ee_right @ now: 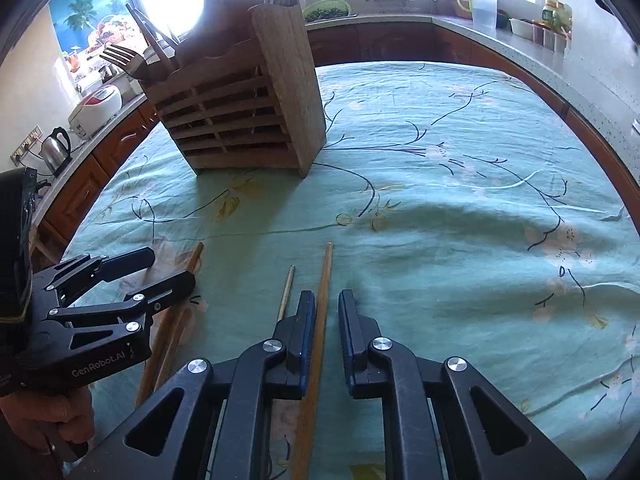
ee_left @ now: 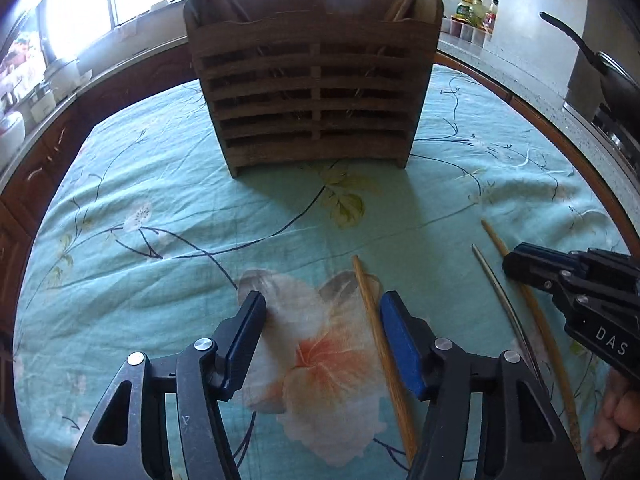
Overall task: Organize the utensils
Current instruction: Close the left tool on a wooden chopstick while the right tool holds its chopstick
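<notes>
A slatted wooden utensil holder (ee_left: 312, 92) stands at the far side of the table, with chopsticks and other utensils in it; it also shows in the right wrist view (ee_right: 244, 116). Three sticks lie on the cloth. My left gripper (ee_left: 322, 312) is open low over the cloth, with a wooden chopstick (ee_left: 380, 344) between its fingers, next to the right finger. My right gripper (ee_right: 328, 312) is open, with a second wooden chopstick (ee_right: 322, 300) lying between its fingers. A thin metal chopstick (ee_right: 287, 292) lies just left of it. The right gripper shows in the left wrist view (ee_left: 520, 264).
The table has a teal floral cloth (ee_right: 460, 240), wrinkled on the right. Kitchen counters ring the table, with a kettle (ee_right: 56, 150), a rice cooker (ee_right: 96, 110), a pitcher (ee_right: 482, 8) and a dark pan (ee_left: 600, 68).
</notes>
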